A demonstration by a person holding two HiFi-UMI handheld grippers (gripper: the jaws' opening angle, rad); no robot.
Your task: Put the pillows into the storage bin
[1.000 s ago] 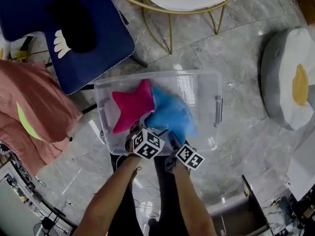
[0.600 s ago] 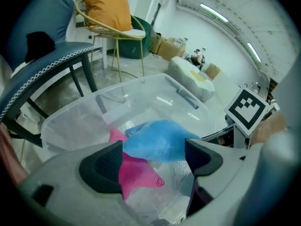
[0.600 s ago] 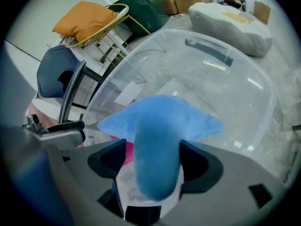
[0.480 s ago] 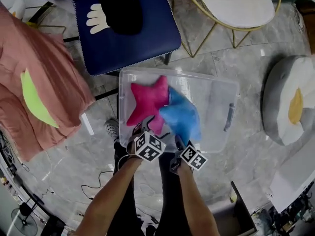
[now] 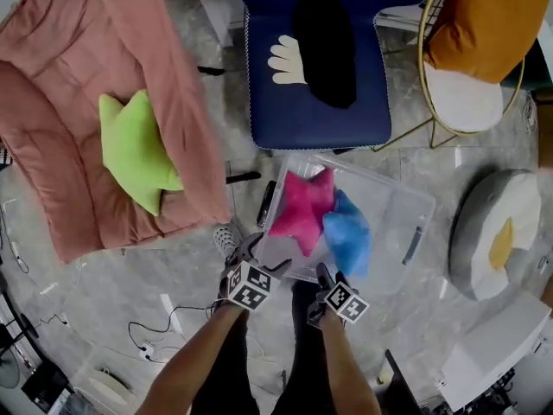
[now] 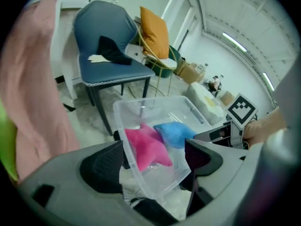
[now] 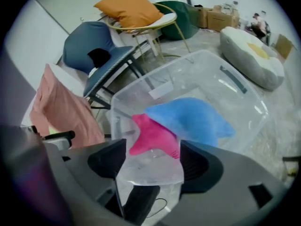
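A clear storage bin [image 5: 396, 223] sits on the grey floor with a pink star pillow [image 5: 302, 219] and a blue pillow [image 5: 348, 242] inside. A green star pillow [image 5: 134, 150] lies on the pink-covered couch to the left. An orange pillow [image 5: 484, 20] rests on the gold-framed chair at top right. My left gripper [image 5: 252, 253] and right gripper [image 5: 323, 277] hover side by side just short of the bin's near rim. Both are open with nothing between their jaws. The left gripper view looks past its gripper [image 6: 155, 161] at the bin [image 6: 155, 102], as does the right gripper [image 7: 153, 161].
A navy chair [image 5: 320, 59] stands right behind the bin. The pink couch cover [image 5: 60, 119] fills the left. A round grey-and-white floor cushion [image 5: 497, 245] lies to the right. Cables [image 5: 164, 327] trail over the floor at lower left. The person's legs are below the grippers.
Both grippers have lifted and drawn back from the bin's near rim. The view has swung toward the couch, so the green and orange pillows now show. Pink and blue pillows stay in the bin.
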